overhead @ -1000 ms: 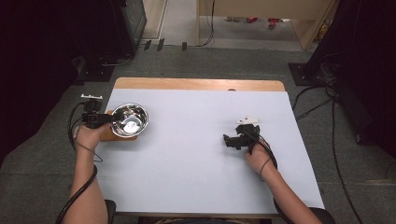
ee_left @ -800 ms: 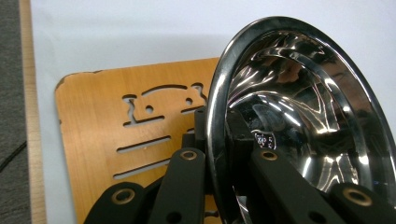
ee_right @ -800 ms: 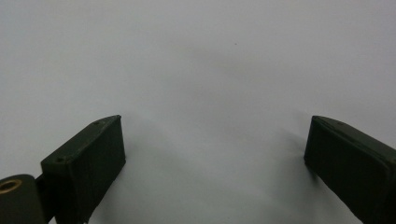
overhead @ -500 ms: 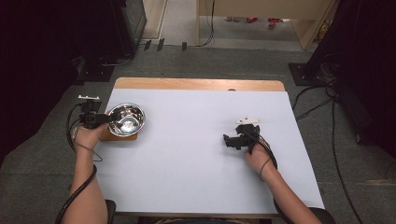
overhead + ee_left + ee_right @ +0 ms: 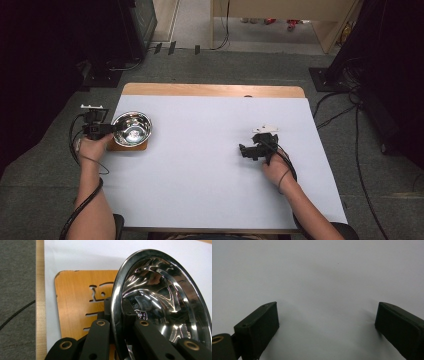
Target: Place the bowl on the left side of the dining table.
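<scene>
Left gripper point(image 5: 116, 128), clamped on the bowl point(image 5: 132, 128) rim, has carried it left over the coaster point(image 5: 129, 146); right gripper point(image 5: 242, 149) wide, empty

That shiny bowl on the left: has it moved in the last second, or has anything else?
The steel bowl, clamped at its rim by the left gripper, has slid slightly leftward over the wooden board. The right gripper has stayed put, jaws open.

A wooden table point(image 5: 210, 90) carries a white sheet point(image 5: 210, 165) and wooden board point(image 5: 125, 146).
</scene>
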A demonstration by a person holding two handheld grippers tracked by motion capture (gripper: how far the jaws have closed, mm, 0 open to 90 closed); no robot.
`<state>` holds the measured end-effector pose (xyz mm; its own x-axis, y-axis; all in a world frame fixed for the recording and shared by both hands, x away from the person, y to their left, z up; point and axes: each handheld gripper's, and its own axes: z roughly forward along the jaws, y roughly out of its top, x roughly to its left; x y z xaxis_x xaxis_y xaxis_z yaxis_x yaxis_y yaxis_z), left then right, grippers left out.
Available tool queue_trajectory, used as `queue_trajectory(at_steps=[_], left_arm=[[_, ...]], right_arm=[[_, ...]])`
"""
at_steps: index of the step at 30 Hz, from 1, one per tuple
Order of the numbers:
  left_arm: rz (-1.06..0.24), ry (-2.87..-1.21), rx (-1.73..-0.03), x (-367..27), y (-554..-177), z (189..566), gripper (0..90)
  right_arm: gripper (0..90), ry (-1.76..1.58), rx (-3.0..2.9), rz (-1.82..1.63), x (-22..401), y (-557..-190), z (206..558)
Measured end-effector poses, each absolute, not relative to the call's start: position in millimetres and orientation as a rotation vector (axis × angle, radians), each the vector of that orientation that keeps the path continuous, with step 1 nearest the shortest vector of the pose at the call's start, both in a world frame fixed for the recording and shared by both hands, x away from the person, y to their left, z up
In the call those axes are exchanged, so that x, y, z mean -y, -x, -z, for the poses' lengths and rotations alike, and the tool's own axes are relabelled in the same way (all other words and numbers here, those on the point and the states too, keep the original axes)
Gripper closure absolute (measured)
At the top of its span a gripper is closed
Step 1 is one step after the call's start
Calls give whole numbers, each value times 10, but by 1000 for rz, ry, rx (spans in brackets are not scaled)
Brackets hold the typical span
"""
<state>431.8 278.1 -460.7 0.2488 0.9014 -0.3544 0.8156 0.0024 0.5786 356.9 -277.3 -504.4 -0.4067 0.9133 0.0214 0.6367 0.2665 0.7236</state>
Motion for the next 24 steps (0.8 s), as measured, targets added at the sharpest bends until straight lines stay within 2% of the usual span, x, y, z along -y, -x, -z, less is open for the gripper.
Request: queue_trajectory(at_steps=[24], left_arm=[[-178,-1777,-1636,-2852,-4315,4700,862]], right_arm=[[49,-1405,-2142,-934,2772,-3569,5044]])
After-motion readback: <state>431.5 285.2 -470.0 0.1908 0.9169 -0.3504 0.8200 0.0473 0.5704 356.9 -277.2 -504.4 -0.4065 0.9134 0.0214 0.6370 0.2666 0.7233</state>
